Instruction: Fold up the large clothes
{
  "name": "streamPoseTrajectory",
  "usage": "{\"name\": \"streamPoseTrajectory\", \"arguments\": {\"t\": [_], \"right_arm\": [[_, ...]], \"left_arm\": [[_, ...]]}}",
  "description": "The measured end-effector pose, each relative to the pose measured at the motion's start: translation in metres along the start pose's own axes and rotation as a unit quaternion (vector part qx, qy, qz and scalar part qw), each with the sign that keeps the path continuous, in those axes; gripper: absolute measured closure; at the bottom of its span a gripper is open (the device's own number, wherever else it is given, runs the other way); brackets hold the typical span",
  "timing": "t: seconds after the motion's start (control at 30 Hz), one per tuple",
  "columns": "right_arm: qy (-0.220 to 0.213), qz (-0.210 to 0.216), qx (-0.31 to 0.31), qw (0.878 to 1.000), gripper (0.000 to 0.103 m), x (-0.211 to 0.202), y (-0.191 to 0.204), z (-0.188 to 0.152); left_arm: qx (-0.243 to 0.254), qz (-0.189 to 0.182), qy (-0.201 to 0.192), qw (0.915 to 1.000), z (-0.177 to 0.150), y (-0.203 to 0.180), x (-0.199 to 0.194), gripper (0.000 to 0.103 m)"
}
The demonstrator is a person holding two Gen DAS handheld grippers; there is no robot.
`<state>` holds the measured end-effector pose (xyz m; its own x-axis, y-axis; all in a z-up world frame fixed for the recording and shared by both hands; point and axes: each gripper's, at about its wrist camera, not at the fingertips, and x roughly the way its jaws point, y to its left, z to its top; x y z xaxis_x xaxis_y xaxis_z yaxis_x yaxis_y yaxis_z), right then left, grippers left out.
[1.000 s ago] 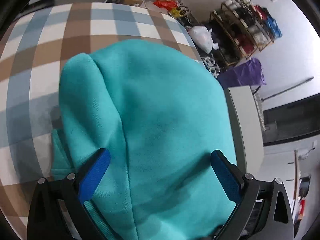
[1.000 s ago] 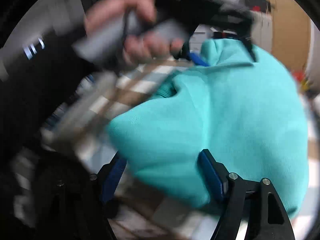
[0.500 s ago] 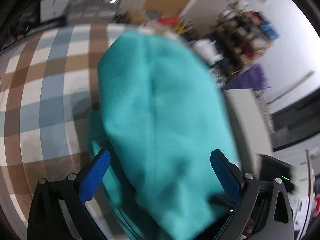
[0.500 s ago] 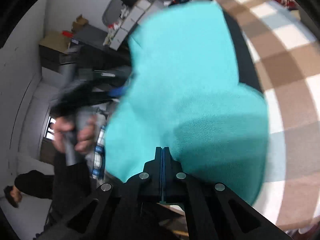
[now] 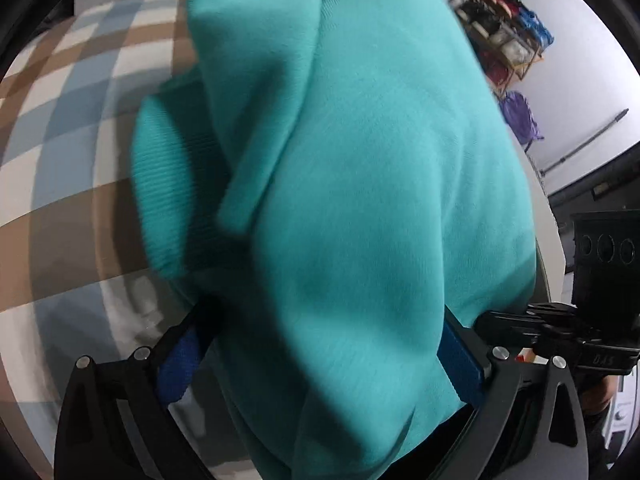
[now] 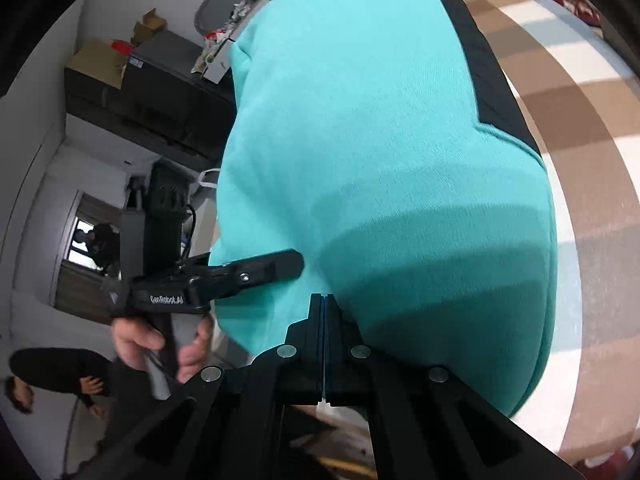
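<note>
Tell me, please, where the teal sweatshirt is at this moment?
The teal sweatshirt fills the middle of both wrist views, bunched over the checked cloth, between the left gripper's blue pads.

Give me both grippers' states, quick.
Left gripper: jaws wide, teal garment bunched between them; grip cannot be told.
Right gripper: shut; whether it pinches the garment's edge cannot be told.
</note>
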<state>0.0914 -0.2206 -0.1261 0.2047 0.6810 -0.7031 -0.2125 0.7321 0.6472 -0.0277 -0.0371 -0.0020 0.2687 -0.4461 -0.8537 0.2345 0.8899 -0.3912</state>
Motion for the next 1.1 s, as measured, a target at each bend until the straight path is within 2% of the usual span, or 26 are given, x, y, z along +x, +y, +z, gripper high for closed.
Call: {"name": "streamPoseTrajectory", "arguments": {"t": [0.1, 0.13, 0.3, 0.37, 0.5, 0.6, 0.67, 0.77, 0.83, 0.9, 0.97, 1.0, 1.03, 1.07, 1.1], "right_arm": [[0.012, -0.007, -0.01, 1.0, 0.103, -0.004, 0.01, 0.01], [0.012, -0.012, -0.021, 1.0, 0.097, -0.01, 0.015, 0.014], [-0.066, -0.065, -0.113, 0.989, 0.097, -0.046, 0.073, 0.06], [-0.073, -0.085, -0.129, 0.985, 0.095, -0.043, 0.087, 0.083], [-0.057, -0.148, -0.166, 0.973, 0.096, -0.005, 0.111, 0.135], [-0.035, -0.185, -0.184, 0.965, 0.096, 0.029, 0.106, 0.168], [-0.017, -0.207, -0.176, 0.962, 0.097, 0.05, 0.093, 0.175], [0.035, -0.212, -0.118, 0.97, 0.102, 0.079, 0.054, 0.183], [0.049, -0.19, -0.072, 0.978, 0.103, 0.091, 0.035, 0.191], [0.053, -0.182, -0.064, 0.98, 0.103, 0.093, 0.033, 0.192], [0.05, -0.189, -0.074, 0.978, 0.103, 0.094, 0.035, 0.19], [0.047, -0.193, -0.078, 0.977, 0.103, 0.094, 0.038, 0.189], [0.044, -0.196, -0.083, 0.976, 0.103, 0.094, 0.039, 0.187], [0.038, -0.196, -0.087, 0.976, 0.103, 0.093, 0.04, 0.185], [0.034, -0.195, -0.089, 0.976, 0.103, 0.092, 0.04, 0.184]], "left_arm": [[0.01, 0.002, -0.012, 0.9999, -0.002, 0.001, 0.0, 0.004], [0.01, 0.002, -0.014, 0.9999, -0.002, 0.003, 0.0, 0.004], [0.017, 0.015, -0.027, 0.9994, -0.006, 0.002, -0.007, 0.004], [0.022, 0.027, -0.031, 0.9989, -0.006, -0.004, -0.006, 0.004], [0.034, 0.036, -0.032, 0.9983, -0.01, -0.002, -0.01, 0.004], [0.033, 0.033, -0.027, 0.9985, -0.007, 0.002, -0.009, 0.004], [0.033, 0.036, -0.027, 0.9984, -0.007, 0.003, -0.01, 0.004], [0.035, 0.048, -0.036, 0.9976, -0.009, 0.013, -0.027, 0.004], [0.051, 0.058, -0.046, 0.9959, -0.008, 0.013, -0.046, 0.005], [0.088, 0.046, -0.085, 0.9913, -0.009, 0.012, -0.08, 0.005], [0.08, 0.016, -0.159, 0.9839, -0.011, 0.02, -0.123, 0.005], [0.069, -0.016, -0.181, 0.981, -0.012, 0.022, -0.135, 0.005], [0.054, -0.063, -0.199, 0.9764, -0.011, 0.024, -0.143, 0.005], [0.041, -0.108, -0.202, 0.9726, -0.012, 0.024, -0.144, 0.005], [0.037, -0.137, -0.191, 0.9712, -0.011, 0.022, -0.139, 0.005]]}}
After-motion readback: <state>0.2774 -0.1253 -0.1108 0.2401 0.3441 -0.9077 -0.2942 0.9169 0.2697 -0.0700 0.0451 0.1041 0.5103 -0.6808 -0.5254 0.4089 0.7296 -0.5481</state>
